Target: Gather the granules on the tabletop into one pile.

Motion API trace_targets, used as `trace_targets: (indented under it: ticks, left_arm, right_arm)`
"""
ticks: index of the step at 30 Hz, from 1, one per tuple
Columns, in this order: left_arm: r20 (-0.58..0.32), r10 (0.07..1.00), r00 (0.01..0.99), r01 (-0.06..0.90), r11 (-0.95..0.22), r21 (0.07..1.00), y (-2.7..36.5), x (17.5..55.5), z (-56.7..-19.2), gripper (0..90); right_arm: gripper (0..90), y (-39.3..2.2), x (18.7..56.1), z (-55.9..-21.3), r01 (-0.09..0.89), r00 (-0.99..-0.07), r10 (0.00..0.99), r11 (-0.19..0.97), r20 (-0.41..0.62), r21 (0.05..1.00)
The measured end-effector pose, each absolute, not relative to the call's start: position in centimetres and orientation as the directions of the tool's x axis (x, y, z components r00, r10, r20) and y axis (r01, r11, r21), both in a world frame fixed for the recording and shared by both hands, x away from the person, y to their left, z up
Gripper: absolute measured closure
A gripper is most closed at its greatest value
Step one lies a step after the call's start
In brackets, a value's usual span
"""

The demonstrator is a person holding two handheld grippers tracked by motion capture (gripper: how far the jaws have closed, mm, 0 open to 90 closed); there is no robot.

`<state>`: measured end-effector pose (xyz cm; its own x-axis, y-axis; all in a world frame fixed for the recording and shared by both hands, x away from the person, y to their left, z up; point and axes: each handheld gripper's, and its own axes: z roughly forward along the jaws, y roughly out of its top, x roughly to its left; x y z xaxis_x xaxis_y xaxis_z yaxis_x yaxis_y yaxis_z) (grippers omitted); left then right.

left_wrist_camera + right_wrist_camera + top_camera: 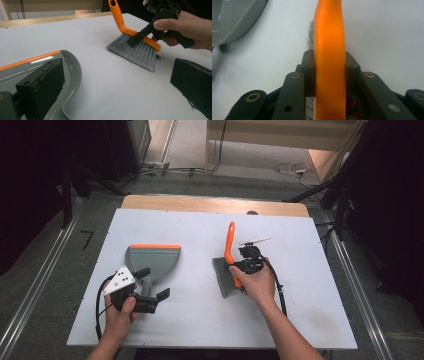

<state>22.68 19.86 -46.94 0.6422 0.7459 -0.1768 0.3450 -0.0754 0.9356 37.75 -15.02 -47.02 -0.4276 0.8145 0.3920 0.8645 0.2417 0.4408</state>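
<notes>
A hand brush [226,275] with an orange handle and grey bristles lies on the white table, right of centre. My right gripper [240,266] is shut on the orange handle [329,37] just above the bristles [140,51], one pad on each side. A grey dustpan [152,257] with an orange lip lies left of centre, its handle pointing toward the person. My left gripper [153,282] stands open astride that handle. One of its jaws hangs over the pan's edge [72,72] and the other is far off to the right.
A thin white stick [255,240] lies just behind the right gripper. The white tabletop [200,320] ends in a wooden strip at the back. Black stands and cables surround the table on the floor.
</notes>
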Motion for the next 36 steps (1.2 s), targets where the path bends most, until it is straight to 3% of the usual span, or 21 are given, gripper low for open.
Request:
trace_targets:
  ticks: [36]
  left_arm:
    - [-0.180,0.745,0.642,0.350,-0.077,0.933,19.7,22.8,-47.0,0.0]
  right_arm:
    - [67.7,-19.0,38.2,-46.6,0.875,-0.403,0.828,0.224,0.389,0.430]
